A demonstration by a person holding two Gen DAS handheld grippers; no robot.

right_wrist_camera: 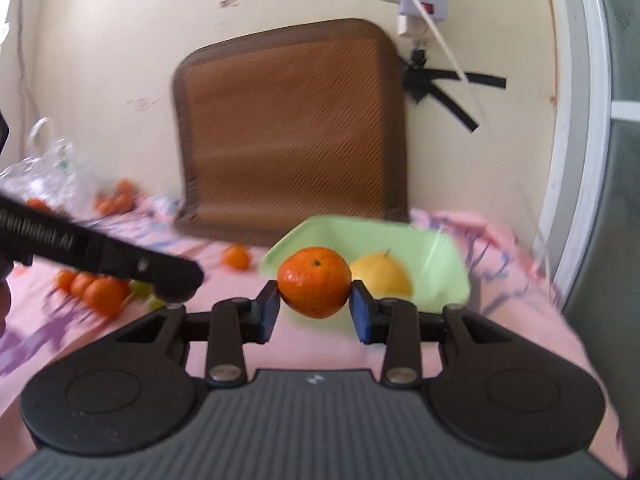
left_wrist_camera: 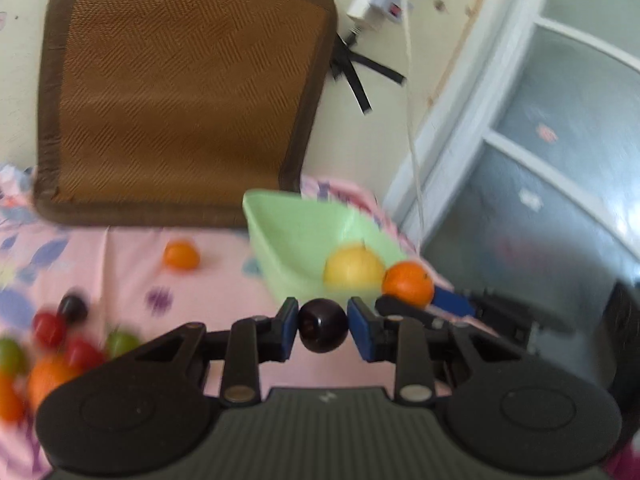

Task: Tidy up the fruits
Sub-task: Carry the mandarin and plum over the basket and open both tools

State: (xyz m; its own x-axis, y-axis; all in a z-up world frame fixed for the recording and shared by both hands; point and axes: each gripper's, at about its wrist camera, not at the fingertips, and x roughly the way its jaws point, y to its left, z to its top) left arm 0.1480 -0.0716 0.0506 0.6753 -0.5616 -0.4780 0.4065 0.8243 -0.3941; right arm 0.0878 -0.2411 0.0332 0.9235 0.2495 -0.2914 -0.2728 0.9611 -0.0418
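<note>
fruits mostly loose on the pink bedsheet (left_wrist_camera: 132, 252); dark plum (left_wrist_camera: 322, 330) clamped in left gripper (left_wrist_camera: 322, 326) jaws, orange (right_wrist_camera: 314, 282) clamped in right gripper (right_wrist_camera: 314, 308) jaws; lemon (right_wrist_camera: 380, 276) already in green bowl (right_wrist_camera: 440, 256); best carried over the rim, lowered, then released gently, one gripper at a time.

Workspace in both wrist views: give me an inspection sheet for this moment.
Surface: pink floral sheet.
Job's things: green tub holding a yellow fruit; loose orange; mixed fruit pile lower left.
Clutter: clear plastic bag, brown woven mat against wall.
Grippers: left tongs shut on dark plum; right tongs shut on mandarin.
Cables: white cord from power strip.
Surroundings: cream wall, black tape, window frame.
</note>
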